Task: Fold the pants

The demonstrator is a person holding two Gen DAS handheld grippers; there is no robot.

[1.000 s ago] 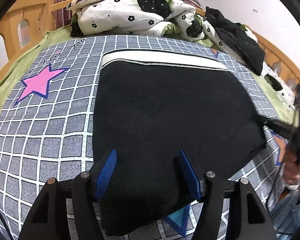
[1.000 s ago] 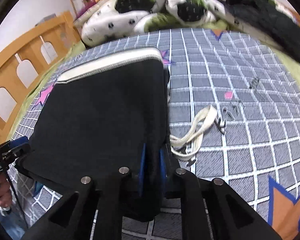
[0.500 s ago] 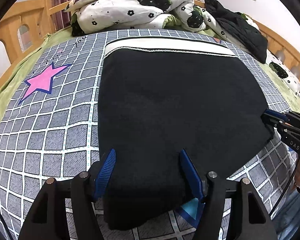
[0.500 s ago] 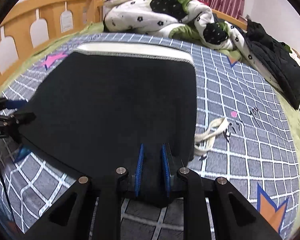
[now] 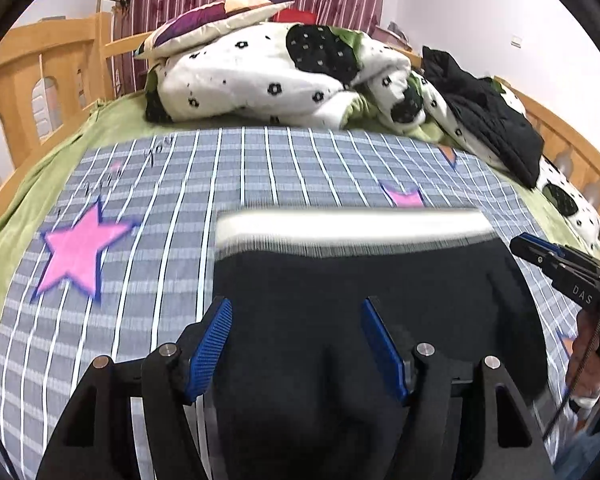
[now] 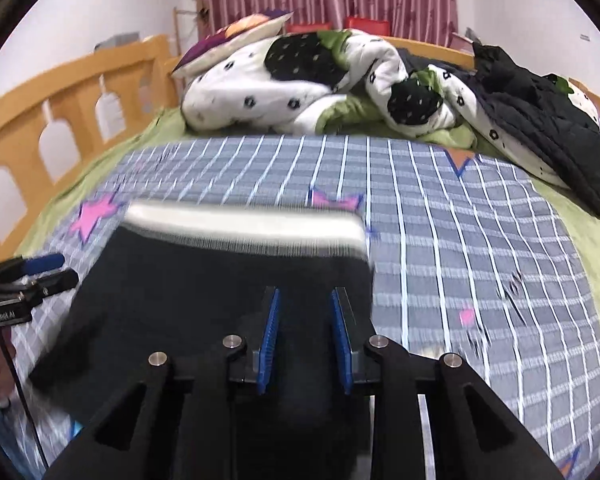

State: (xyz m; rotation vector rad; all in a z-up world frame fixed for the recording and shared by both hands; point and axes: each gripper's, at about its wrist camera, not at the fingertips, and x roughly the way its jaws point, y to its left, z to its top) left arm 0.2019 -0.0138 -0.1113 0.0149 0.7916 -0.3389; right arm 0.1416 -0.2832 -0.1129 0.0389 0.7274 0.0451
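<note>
Grid-pattern bedspread, rumpled duvet at 12 o'clock. Black pants lie blurred at 6 o'clock, white waistband far side. Left gripper level, spread wide over the cloth; right gripper level, narrowly parted, cloth between its pads.

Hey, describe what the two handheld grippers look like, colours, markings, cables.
Both the left gripper and right gripper are black angular frames with silver screws and blue ribbed pads. White lettering marks their sides, and a thin black cable trails from the left one.
</note>
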